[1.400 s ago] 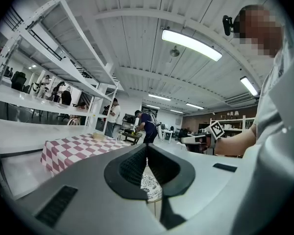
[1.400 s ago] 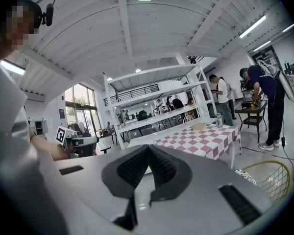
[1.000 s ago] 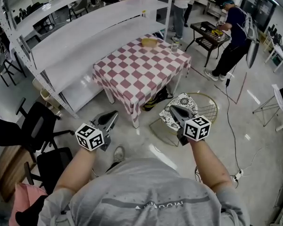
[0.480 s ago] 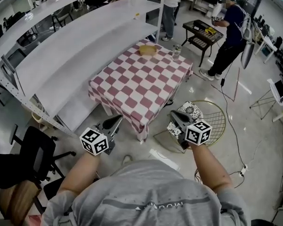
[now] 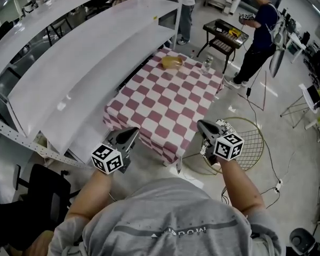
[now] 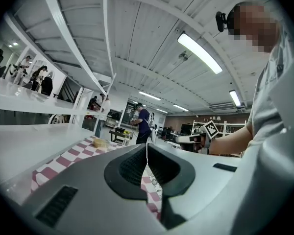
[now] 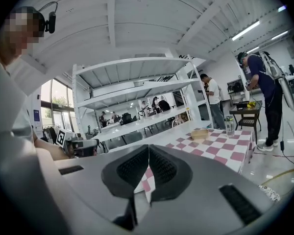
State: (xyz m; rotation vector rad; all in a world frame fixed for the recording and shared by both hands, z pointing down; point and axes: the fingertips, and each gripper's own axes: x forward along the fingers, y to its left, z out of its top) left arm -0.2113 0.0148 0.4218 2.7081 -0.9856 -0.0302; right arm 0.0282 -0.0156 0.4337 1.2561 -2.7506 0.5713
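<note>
Checkered surface (image 5: 165,103), under a red-and-white cloth, stands on the floor ahead of the person, alongside a long white shelf rack (image 5: 80,52). In the head view its near corner falls between the two tongs.

Left tongs (image 5: 132,132): held in the air off the surface's near-left edge. Pads are pressed together with nothing between them; the left gripper view shows only a thin seam.

Right tongs (image 5: 201,124): likewise closed and empty, held off the near-right edge, just beside a round gold wire basket (image 5: 253,143) on the floor. A black-and-white patterned cloth (image 5: 225,126) lies at the basket's rim, close under these tongs. Neither pair touches anything.

Far end of the surface: a small wooden bowl (image 5: 172,62) and a clear glass (image 5: 207,64), near each other.

Beyond it, a person in dark blue (image 5: 258,25) bends over a small black stand (image 5: 224,36).
</note>
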